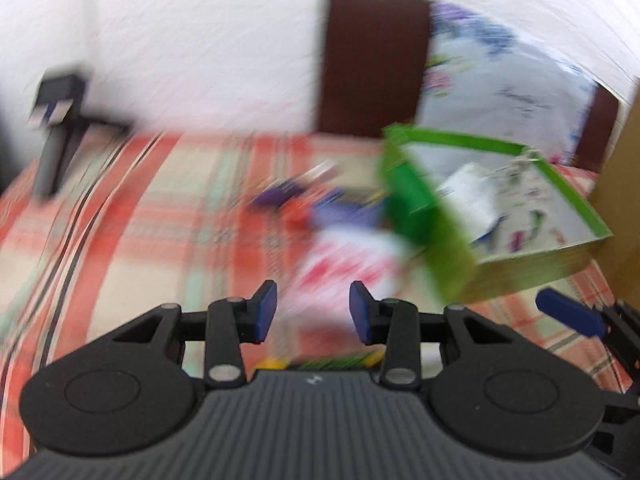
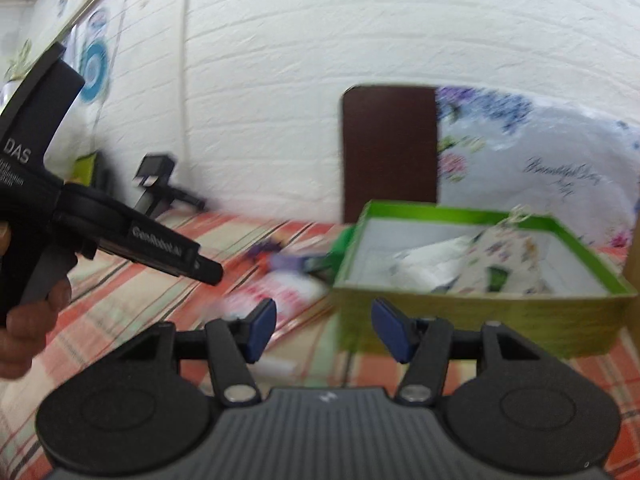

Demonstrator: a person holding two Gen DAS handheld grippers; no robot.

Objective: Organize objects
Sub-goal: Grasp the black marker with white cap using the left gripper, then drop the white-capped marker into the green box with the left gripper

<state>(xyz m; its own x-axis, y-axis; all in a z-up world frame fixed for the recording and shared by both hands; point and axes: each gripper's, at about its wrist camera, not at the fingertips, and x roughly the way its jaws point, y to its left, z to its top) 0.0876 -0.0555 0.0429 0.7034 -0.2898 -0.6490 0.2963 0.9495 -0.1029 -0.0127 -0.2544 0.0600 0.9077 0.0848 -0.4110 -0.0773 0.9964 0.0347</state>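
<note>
Bright, even light; heavy motion blur, fisheye-bent edges.

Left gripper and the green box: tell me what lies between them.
In the left wrist view, a blurred white-and-red packet lies on the plaid cloth between the left gripper and the green box.

box (image 2: 472,308): green card, matt | bedcover (image 1: 140,216): checked cloth | wall (image 2: 320,40): rough white brick

Green box (image 2: 472,312) on red-and-cream plaid cloth (image 1: 132,216); blue-padded claws.
</note>
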